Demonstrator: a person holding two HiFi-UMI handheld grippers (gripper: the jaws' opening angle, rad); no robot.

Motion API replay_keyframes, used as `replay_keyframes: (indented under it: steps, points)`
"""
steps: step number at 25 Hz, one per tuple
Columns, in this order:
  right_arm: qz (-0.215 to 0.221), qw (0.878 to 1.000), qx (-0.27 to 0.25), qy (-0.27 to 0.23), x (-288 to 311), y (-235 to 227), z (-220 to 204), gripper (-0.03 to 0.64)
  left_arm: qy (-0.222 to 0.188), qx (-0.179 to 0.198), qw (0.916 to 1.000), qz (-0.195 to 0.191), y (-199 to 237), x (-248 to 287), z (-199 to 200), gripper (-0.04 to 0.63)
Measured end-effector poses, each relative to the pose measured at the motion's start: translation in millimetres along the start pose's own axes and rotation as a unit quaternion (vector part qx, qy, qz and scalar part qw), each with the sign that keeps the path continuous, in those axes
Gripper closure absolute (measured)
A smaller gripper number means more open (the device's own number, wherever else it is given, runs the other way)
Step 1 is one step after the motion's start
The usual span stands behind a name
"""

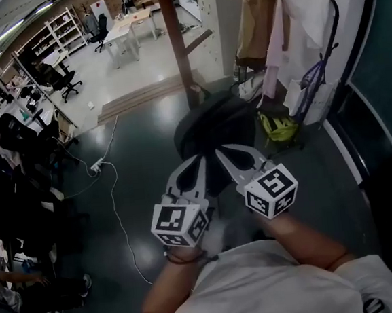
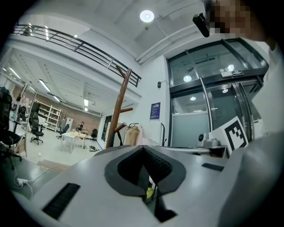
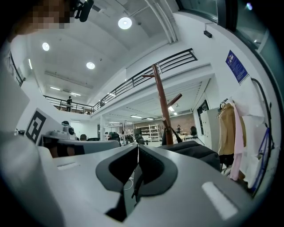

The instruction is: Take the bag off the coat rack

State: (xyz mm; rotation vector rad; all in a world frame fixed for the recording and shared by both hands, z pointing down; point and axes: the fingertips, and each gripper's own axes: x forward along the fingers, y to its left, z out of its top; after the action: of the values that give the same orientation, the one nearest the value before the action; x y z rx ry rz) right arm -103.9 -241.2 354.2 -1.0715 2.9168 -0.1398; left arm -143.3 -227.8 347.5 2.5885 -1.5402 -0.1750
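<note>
Both pairs of jaws are pressed together. My left gripper [image 1: 198, 160] and right gripper [image 1: 224, 150] sit side by side, tips up against the near edge of the black bag [image 1: 213, 123], and I can make out no strap or cloth between them. The bag is close against the wooden coat rack [image 1: 174, 38], and in the right gripper view its straps seem to run up to the pole. I judge it not yet off: a firm hold and the lift are left.

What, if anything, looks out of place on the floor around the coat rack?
A thin white cable trails loose across the dark glossy floor, a trip hazard; a yellow-green bundle lies slumped under the hanging coats.
</note>
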Motion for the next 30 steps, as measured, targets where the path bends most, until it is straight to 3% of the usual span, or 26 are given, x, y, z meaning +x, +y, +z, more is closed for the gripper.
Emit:
replay_keyframes:
  steps: [10,18,24,30]
  points:
    - [0.007,1.000,-0.013,-0.015,53.9,-39.4,21.4,0.602,-0.005,0.010,0.9999,-0.002,38.2,48.2,13.7,0.589]
    - [0.020,0.999,-0.026,-0.017,97.0,-91.3,39.8,0.592,-0.013,0.018,0.9994,0.025,71.4,100.3,30.9,0.589]
    - [0.019,0.998,-0.052,-0.004,124.1,-120.2,46.4,0.586,-0.014,0.022,0.9985,0.048,91.0,127.9,39.0,0.589]
    - [0.047,0.996,-0.066,0.032,155.2,-141.9,40.0,0.554,-0.018,0.015,0.9972,0.071,108.7,144.9,42.5,0.589]
